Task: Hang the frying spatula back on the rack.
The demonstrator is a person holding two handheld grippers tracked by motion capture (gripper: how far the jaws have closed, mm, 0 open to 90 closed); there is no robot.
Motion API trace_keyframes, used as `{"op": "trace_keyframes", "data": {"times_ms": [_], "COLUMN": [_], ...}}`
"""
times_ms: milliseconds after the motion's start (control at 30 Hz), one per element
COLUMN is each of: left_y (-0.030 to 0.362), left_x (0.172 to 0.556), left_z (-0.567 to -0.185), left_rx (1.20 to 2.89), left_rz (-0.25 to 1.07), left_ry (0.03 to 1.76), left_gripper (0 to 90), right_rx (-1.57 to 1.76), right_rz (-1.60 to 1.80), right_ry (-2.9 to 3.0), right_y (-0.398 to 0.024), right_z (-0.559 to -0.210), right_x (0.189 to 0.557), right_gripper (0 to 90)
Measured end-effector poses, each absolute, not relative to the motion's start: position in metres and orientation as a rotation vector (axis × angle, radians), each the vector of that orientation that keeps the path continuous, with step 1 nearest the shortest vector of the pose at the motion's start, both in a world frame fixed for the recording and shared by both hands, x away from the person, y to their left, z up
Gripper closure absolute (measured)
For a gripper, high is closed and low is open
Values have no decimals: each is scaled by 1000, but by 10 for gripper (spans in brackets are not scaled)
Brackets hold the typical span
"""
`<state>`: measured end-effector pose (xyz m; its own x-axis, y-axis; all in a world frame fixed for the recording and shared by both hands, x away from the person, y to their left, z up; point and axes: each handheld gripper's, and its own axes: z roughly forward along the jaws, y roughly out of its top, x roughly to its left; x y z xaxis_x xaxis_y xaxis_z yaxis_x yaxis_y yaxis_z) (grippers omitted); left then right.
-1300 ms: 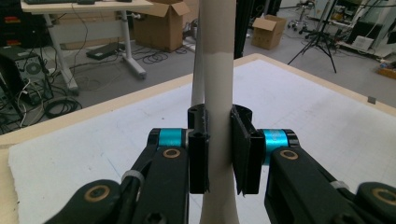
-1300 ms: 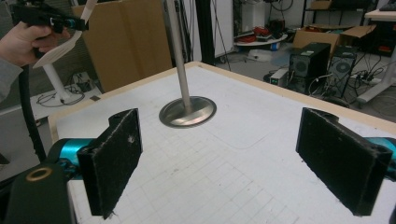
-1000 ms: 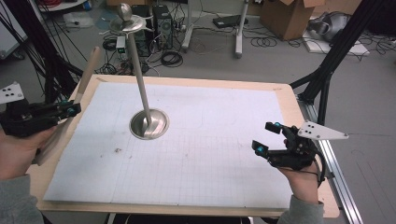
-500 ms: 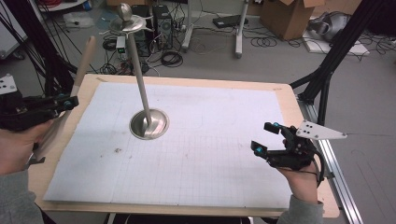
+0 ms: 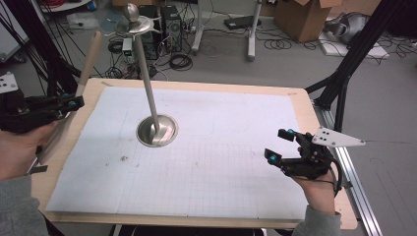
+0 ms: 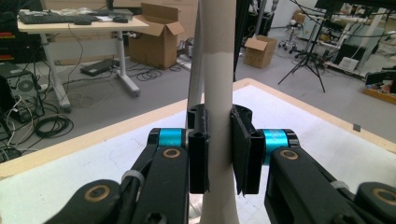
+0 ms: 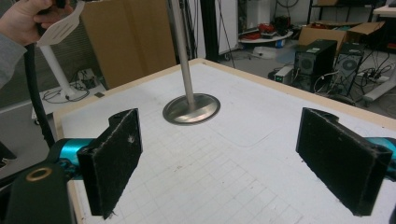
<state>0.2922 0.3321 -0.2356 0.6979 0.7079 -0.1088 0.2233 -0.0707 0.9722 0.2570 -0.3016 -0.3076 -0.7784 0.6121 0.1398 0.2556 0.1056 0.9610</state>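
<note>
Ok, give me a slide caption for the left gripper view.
Left gripper clamped on a spatula handle, held upright above the white gridded mat.

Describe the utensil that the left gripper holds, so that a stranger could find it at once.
Look at the left edge of the white gridded mat, where the left gripper is. Its jaws clamp a long pale spatula by the handle. Unlike the upright metal stand, it tilts and hangs above the table.

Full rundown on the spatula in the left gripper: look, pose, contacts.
The spatula looks like pale wood or plastic: a long round handle, cream above and whiter below in the left gripper view, ending in a flat slotted blade. The left gripper is shut on the handle mid-length. It is held off the table's left edge, handle tilted up and away, blade low near the person's hand.
</note>
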Motion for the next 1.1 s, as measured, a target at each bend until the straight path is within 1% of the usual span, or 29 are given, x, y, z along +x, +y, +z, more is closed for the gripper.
{"op": "trace_keyframes", "data": {"times_ms": [200, 1100], "left_y": [328, 322], "left_x": [294, 304], "left_z": [-235, -237], "left_rx": [1645, 1646], "left_rz": [494, 453], "left_ry": [775, 773], "left_gripper": [779, 778], "right_rx": [855, 850], "right_rz": [1720, 1722], "right_ry": [2096, 2104], "right_y": [-302, -302], "right_z": [-307, -308], "right_x": [257, 257], "right_gripper": [135, 135]}}
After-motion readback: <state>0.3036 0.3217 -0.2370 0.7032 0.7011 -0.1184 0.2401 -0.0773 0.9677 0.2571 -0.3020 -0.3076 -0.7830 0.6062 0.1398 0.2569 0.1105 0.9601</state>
